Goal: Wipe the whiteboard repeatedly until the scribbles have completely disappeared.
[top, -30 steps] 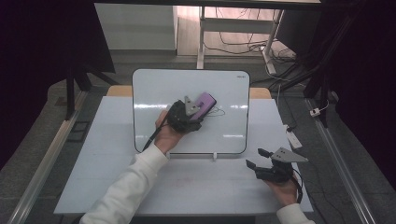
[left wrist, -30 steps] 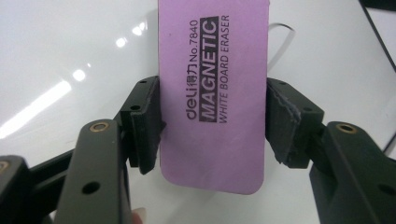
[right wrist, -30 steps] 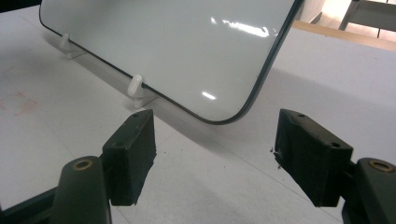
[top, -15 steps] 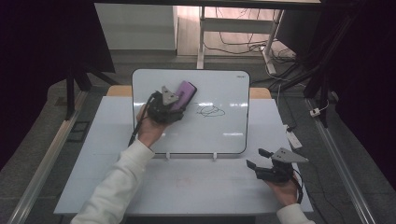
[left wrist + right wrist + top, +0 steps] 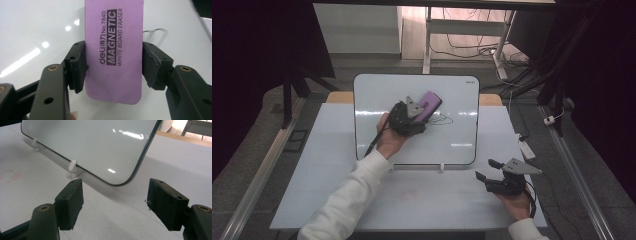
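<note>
A purple whiteboard eraser (image 5: pixel 431 103) (image 5: pixel 113 50), printed "MAGNETIC WHITE BOARD ERASER", is clamped by its long sides in my left gripper (image 5: pixel 422 112) (image 5: pixel 113 66). The gripper holds it against the middle of the tilted whiteboard (image 5: pixel 382 95) (image 5: pixel 87 142). A thin black scribble (image 5: pixel 443 120) (image 5: pixel 155 33) lies on the board just right of the eraser. My right gripper (image 5: pixel 485 170) (image 5: pixel 116 203) hovers low over the table at the front right, below the board's lower right corner. Its jaws stand open with nothing between them.
The whiteboard leans on small white clip feet (image 5: pixel 72 167) (image 5: pixel 441 167) on a white table (image 5: pixel 337 190). A white power strip (image 5: pixel 527 148) lies at the table's right edge. A faint red stain (image 5: pixel 10 175) marks the tabletop in front of the board.
My left gripper swept the eraser left across the board, then came back right to about where it started. The right gripper has stayed put.
</note>
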